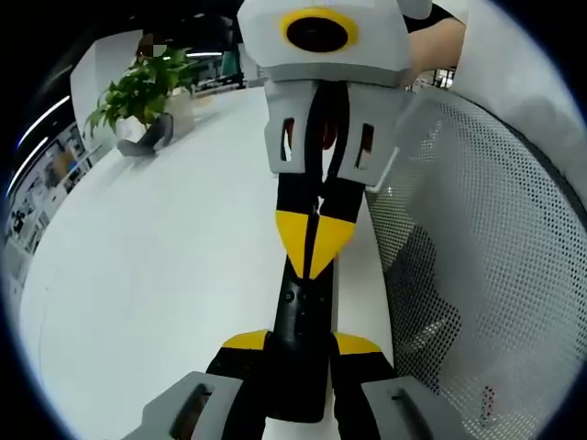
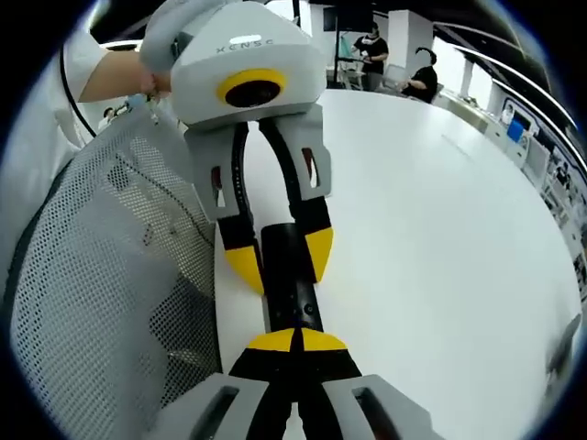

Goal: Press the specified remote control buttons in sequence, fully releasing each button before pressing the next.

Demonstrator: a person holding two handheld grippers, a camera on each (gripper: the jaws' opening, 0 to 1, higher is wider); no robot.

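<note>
At centre frame, the left gripper [image 1: 295, 353] clamps the black remote control [image 1: 303, 353] over the white table [image 1: 156, 275]; the right gripper [image 2: 295, 341], jaws together, presses it. A potted plant [image 1: 142, 96] stands upper left.

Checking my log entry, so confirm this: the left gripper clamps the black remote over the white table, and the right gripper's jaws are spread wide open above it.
Wrong on the jaws. The left gripper view shows the right gripper with its jaws shut, yellow tips together and down on the remote. The rest stands: the left gripper clamps the black remote over the white table.
</note>
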